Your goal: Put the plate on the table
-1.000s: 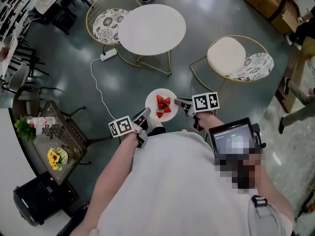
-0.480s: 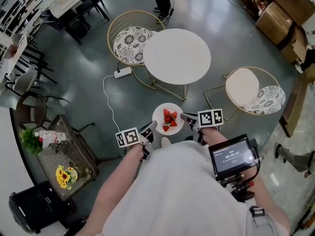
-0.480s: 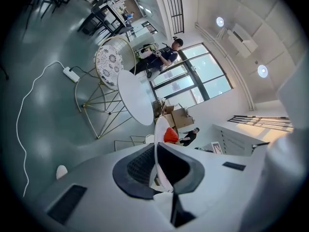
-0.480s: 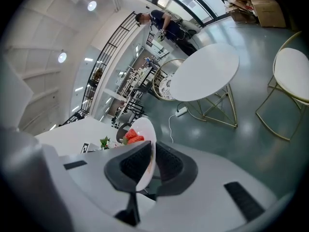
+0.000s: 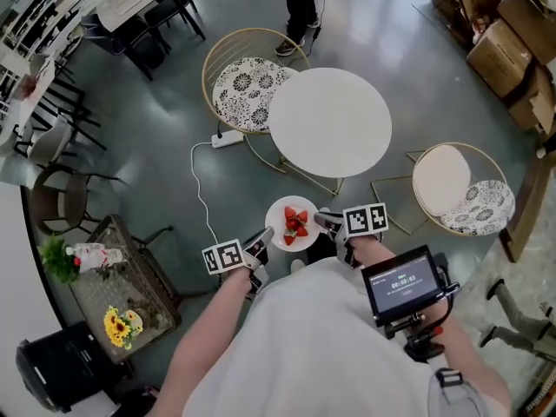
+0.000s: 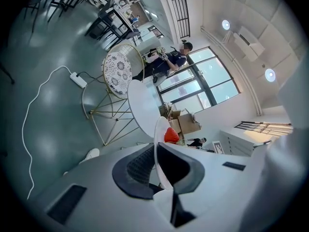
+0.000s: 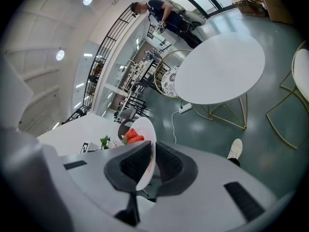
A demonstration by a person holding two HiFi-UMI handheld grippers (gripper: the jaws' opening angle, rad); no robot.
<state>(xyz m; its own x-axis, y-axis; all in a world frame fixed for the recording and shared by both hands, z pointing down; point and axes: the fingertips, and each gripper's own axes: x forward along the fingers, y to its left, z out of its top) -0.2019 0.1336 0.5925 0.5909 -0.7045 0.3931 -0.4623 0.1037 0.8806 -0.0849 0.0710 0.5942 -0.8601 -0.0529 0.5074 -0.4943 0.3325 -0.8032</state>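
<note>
Head view, plate: A round white plate point(image 5: 295, 202) of strawberries point(image 5: 295, 224) hangs level and face up at lower centre of the frame. It is over the grey floor, just below the round white table point(image 5: 330, 122) and not on it. Seen from above as a full circle, it shows no long axis.
Head view, grippers: The left gripper point(image 5: 263, 240) pinches the plate's left rim and the right gripper point(image 5: 325, 222) its right rim, facing each other across it.
Head view, surroundings: One gold wire chair point(image 5: 248, 81) stands at the table's upper left and a second chair point(image 5: 460, 189) at its right. A white power strip point(image 5: 229, 137) lies on the floor between plate and table.
Left gripper view: The jaws are clamped on the rim. The plate appears edge-on as a thin white arc running up from frame centre, with a strawberry on its right face and the table beyond.
Right gripper view: The jaws are closed on the opposite rim. The plate's edge leans up and slightly left from centre, with the fruit on its left face. The table fills the upper right, and a white shoe point(image 7: 235, 149) shows on the floor.
</note>
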